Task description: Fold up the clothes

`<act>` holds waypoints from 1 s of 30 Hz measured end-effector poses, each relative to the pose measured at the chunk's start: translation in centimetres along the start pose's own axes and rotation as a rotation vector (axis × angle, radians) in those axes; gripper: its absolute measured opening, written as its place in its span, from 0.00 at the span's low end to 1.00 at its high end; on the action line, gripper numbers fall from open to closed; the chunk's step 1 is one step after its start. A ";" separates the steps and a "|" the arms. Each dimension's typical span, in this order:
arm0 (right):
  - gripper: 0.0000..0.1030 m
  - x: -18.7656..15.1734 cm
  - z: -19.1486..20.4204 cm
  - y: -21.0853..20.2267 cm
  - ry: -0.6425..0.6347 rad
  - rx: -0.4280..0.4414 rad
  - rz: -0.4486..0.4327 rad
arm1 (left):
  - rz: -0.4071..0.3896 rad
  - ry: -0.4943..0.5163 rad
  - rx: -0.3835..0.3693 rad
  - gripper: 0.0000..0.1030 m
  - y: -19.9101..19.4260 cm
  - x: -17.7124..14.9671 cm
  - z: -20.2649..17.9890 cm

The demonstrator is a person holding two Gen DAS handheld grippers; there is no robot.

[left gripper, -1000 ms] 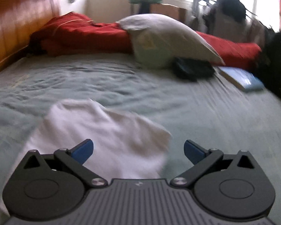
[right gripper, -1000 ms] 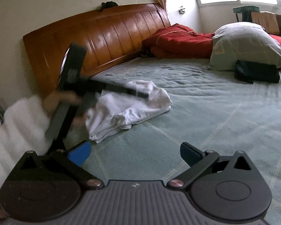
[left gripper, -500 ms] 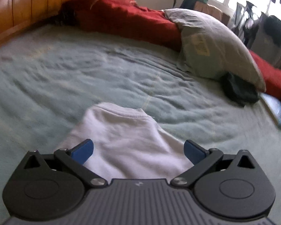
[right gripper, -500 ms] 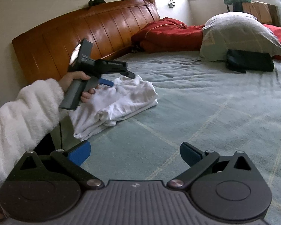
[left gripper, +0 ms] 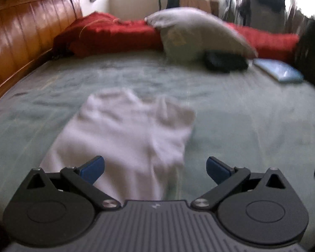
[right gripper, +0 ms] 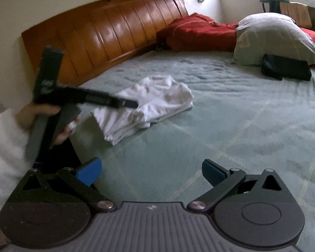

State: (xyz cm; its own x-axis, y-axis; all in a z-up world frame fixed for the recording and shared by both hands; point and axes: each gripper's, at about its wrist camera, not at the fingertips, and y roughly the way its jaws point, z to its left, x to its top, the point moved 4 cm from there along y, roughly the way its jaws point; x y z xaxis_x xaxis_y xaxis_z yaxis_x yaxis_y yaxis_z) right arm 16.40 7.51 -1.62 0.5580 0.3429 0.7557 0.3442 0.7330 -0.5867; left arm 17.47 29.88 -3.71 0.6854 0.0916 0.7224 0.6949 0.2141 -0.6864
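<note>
Fingers [left gripper: 92,167] of the left gripper [left gripper: 155,168] are spread wide and empty, held just over the near end of the shirt [left gripper: 128,130]; those of the right gripper [right gripper: 151,171] are likewise parted, with nothing between them, well apart from the shirt. It lies crumpled on the bed [right gripper: 241,126], near the headboard [right gripper: 115,33]. Being thin, soft and light, it is judged to sag and slide when lifted, so a hem or shoulder edge is best pinched through all layers.

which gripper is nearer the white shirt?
The left gripper: the shirt lies right before its open jaws. The right gripper is open over bare bedsheet, well short of it.
</note>
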 end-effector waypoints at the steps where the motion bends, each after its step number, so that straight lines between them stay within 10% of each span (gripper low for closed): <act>1: 1.00 -0.2 0.3 -0.1 0.002 -0.005 0.011 | 0.002 0.011 0.037 0.99 -0.7 -0.8 -0.5; 15: 1.00 -2.8 1.9 -1.1 0.025 -0.102 0.086 | 0.052 -0.099 0.141 0.99 -9.2 -8.9 -4.7; 30: 1.00 -2.9 5.8 -4.8 -0.037 -0.074 0.012 | -0.062 -0.153 0.136 0.99 -15.9 -10.3 -6.0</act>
State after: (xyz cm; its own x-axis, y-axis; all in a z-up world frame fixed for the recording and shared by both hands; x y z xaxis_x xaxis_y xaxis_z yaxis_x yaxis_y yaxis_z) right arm 8.68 6.38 0.70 0.5343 0.3737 0.7582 0.3933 0.6840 -0.6143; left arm 0.70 19.71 -0.74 0.5943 0.2184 0.7740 0.6918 0.3520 -0.6305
